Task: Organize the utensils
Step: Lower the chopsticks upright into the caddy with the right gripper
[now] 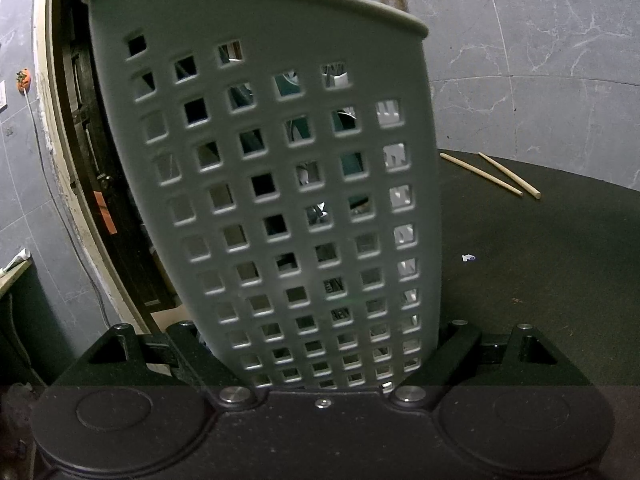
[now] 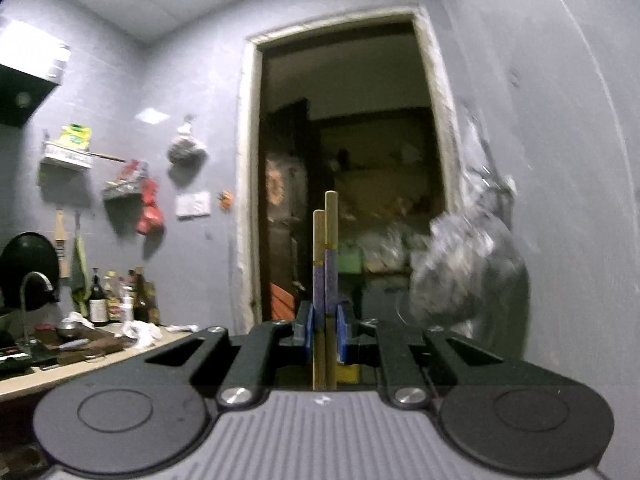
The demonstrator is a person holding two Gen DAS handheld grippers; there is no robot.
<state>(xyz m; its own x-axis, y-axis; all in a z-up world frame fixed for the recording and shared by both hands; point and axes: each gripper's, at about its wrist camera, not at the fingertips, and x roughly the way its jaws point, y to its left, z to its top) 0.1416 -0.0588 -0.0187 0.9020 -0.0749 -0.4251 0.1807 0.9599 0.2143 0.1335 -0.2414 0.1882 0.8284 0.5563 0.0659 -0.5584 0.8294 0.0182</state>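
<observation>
My left gripper [image 1: 320, 360] has its fingers spread around the base of a grey perforated utensil holder [image 1: 272, 184], which stands tilted and fills most of my view; the black linkages reach up to both of its lower edges, so I am clamped on it. Behind it, on the dark bench [image 1: 540, 280], two loose wooden chopsticks [image 1: 508, 178] lie near each other, well apart from the holder. My right gripper [image 2: 325, 332] is lifted and points level toward a doorway [image 2: 348, 168]. Its blue-padded fingers [image 2: 307, 332] are pinched tight on a pair of chopsticks [image 2: 326, 264] with purple bands, which stand side by side, one tip higher than the other.
</observation>
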